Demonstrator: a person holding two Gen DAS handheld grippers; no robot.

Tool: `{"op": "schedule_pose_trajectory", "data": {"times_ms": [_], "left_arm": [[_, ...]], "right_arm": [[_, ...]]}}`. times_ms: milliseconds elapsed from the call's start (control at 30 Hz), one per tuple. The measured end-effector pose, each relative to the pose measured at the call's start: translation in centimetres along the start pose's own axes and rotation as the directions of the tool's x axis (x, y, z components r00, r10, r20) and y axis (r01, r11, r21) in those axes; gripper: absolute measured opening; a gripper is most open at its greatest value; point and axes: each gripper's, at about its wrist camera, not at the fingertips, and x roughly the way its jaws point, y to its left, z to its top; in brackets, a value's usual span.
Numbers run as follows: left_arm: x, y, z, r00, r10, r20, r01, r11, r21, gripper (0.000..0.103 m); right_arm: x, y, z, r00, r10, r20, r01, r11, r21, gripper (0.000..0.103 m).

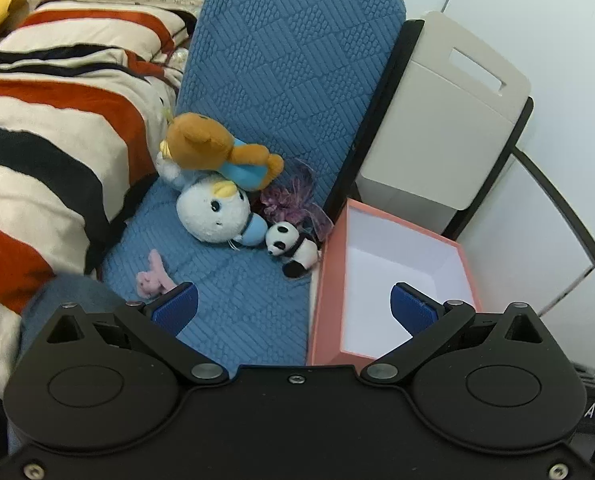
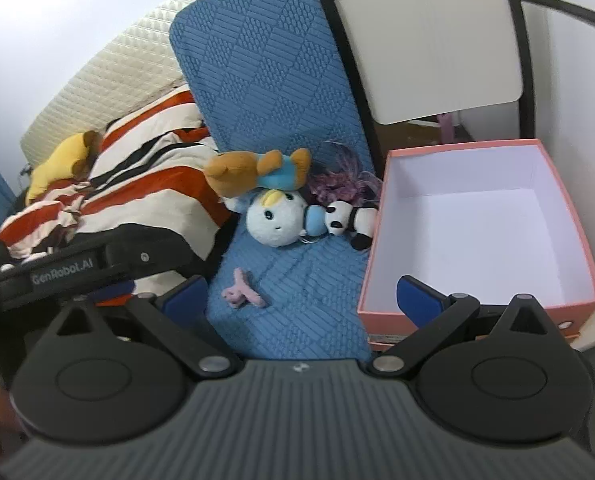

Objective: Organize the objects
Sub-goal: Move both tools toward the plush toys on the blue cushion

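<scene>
Lying on a blue mat (image 1: 257, 80), the toys cluster at its middle: a brown bear (image 1: 213, 148) at twelve o'clock of a white doll (image 1: 213, 212), touching it, and a panda (image 1: 293, 246) at the doll's four o'clock, just beside it. Purple mesh (image 1: 293, 196) sits at the panda's twelve. A pink clip (image 1: 151, 276) lies apart at the doll's seven o'clock, close to the left gripper's near pad.

The pink box (image 1: 333, 280) stands at the panda's three o'clock, its rim touching the panda in the right wrist view, its white inside bare. A beige chair (image 1: 449, 120) rises at the box's twelve. A striped quilt (image 1: 57, 120) fills the nine o'clock side, with a yellow plush (image 2: 57, 168) beyond it.

The left gripper (image 1: 293, 308) hangs with jaws spread wide, nothing between them, one pad over the mat and one over the box. The right gripper (image 2: 301, 300) is likewise spread wide and holds nothing.
</scene>
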Motion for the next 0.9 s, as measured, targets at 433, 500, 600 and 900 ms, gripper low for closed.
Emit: {"op": "schedule_pose_trajectory", "data": {"times_ms": [433,500,600,900], "left_arm": [[-2.8,0.6,-0.8,0.994,0.055,0.099,-0.063,0.995,0.074,0.103],[-3.1,1.3,-0.6,0.995,0.042,0.089,-0.050,0.996,0.080,0.103],[-3.6,2.8,-0.3,0.996,0.011,0.087,-0.017,0.998,0.066,0.103],[-5.0,5.9,0.4,0.998,-0.006,0.069,-0.001,0.995,0.100,0.103]], "right_arm": [[1.0,1.5,-0.5,0.999,0.042,0.011,-0.041,0.999,-0.016,0.103],[0.9,2.1,-1.0,0.999,0.027,0.026,-0.027,1.000,0.000,0.103],[0.9,3.1,-1.6,0.999,-0.012,0.041,0.012,1.000,0.009,0.103],[0.7,5.1,-2.8,0.995,-0.086,0.052,0.083,0.995,0.050,0.103]]}}
